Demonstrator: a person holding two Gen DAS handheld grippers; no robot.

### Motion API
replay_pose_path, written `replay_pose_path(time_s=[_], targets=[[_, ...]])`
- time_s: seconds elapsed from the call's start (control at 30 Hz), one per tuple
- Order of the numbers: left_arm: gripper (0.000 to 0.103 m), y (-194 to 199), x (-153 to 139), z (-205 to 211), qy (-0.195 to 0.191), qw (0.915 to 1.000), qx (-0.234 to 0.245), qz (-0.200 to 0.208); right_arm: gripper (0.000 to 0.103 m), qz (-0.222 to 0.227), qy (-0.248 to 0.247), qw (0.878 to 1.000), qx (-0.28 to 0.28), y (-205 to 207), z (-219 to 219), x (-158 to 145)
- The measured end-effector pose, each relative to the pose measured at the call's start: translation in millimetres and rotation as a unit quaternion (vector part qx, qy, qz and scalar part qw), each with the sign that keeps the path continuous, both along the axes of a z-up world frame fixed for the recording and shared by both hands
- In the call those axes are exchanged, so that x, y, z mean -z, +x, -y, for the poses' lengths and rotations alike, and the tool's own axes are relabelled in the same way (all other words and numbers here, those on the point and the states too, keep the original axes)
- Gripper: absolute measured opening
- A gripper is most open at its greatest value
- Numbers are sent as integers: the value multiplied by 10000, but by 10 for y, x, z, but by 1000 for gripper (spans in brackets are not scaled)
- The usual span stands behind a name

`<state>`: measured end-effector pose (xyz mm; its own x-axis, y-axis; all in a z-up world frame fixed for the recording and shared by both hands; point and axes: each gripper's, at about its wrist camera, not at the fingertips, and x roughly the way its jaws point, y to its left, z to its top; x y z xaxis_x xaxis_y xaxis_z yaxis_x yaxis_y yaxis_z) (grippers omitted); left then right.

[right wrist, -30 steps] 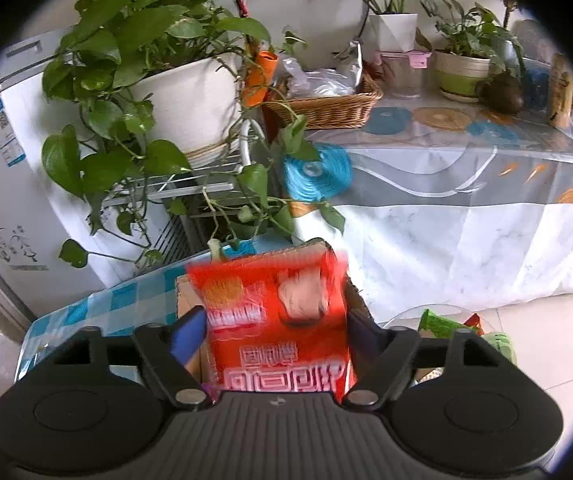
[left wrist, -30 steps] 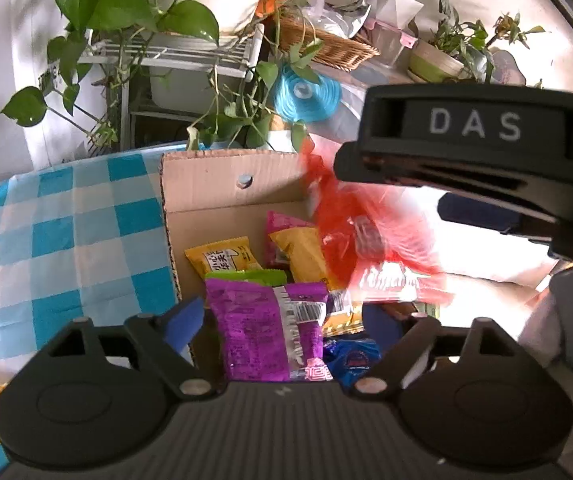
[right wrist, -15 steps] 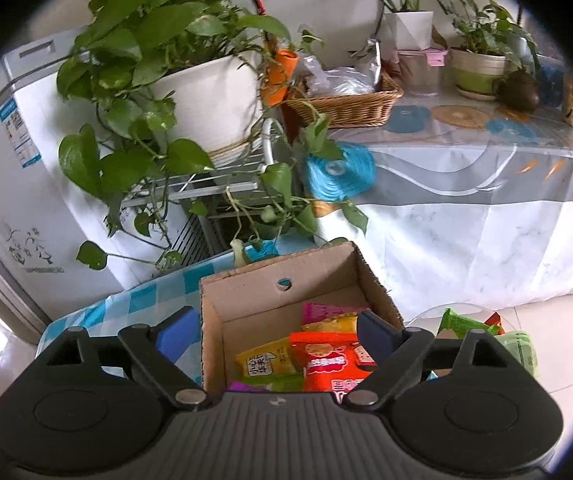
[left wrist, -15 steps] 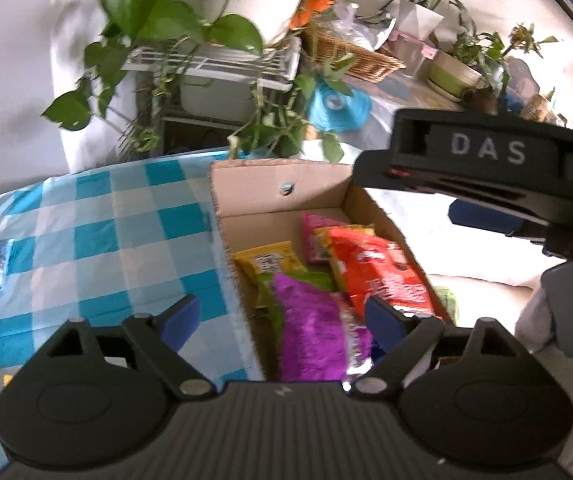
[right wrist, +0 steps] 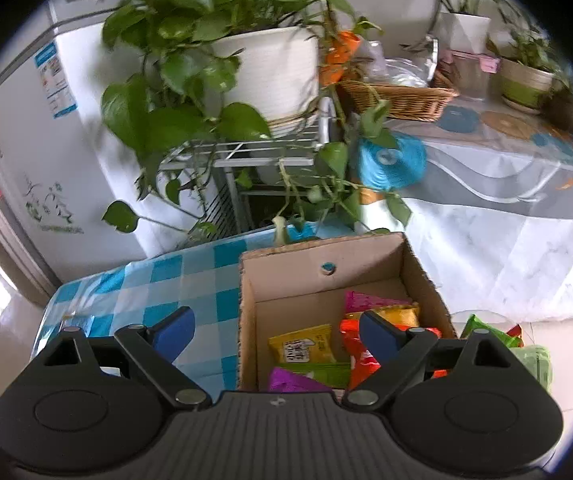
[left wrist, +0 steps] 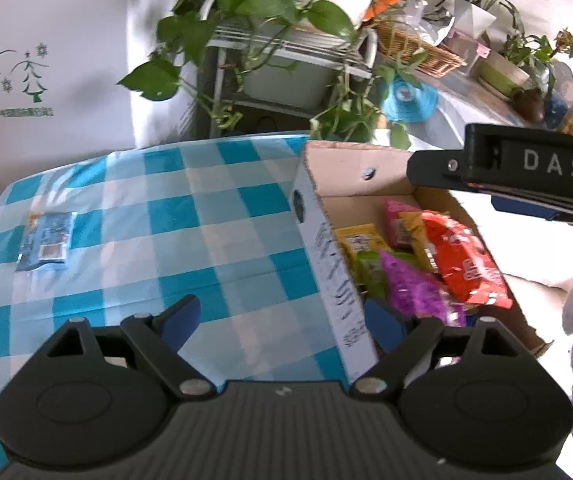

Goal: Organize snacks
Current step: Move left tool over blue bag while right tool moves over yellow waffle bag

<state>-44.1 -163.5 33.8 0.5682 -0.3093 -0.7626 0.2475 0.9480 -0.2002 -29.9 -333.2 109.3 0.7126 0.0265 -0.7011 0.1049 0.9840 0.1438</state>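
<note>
An open cardboard box (left wrist: 326, 240) (right wrist: 318, 264) stands at the right end of a blue checked tablecloth (left wrist: 174, 224). It holds several snack packets: a red one (left wrist: 462, 256) on top, a purple one (left wrist: 414, 288), a yellow one (right wrist: 302, 344). A blue packet (left wrist: 46, 236) lies flat on the cloth at the far left. My left gripper (left wrist: 282, 318) is open and empty over the box's left wall. My right gripper (right wrist: 276, 332) is open and empty above the box, and its body shows in the left wrist view (left wrist: 526, 172).
A white potted plant (right wrist: 262, 64) on a metal rack (right wrist: 246, 152) trails leaves behind the box. A second table (right wrist: 486, 168) with a wicker basket (right wrist: 398, 96) stands at the back right. More snack bags (right wrist: 498, 336) lie on the floor, right of the box.
My right gripper opened and dropped the red packet into the box. My left gripper let go of the purple packet and swung left, bringing the blue packet on the cloth into view.
</note>
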Motion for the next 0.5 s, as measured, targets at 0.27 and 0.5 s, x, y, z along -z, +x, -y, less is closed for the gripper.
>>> replay_pose_path(time_s=[0.27, 0.5], targets=[[89, 30, 102, -349, 175, 9997, -154, -45, 93, -78, -93, 9995, -301, 74, -215, 56], [89, 111, 154, -795, 295, 9986, -428, -99, 93, -119, -177, 9976, -660, 111, -416, 111]])
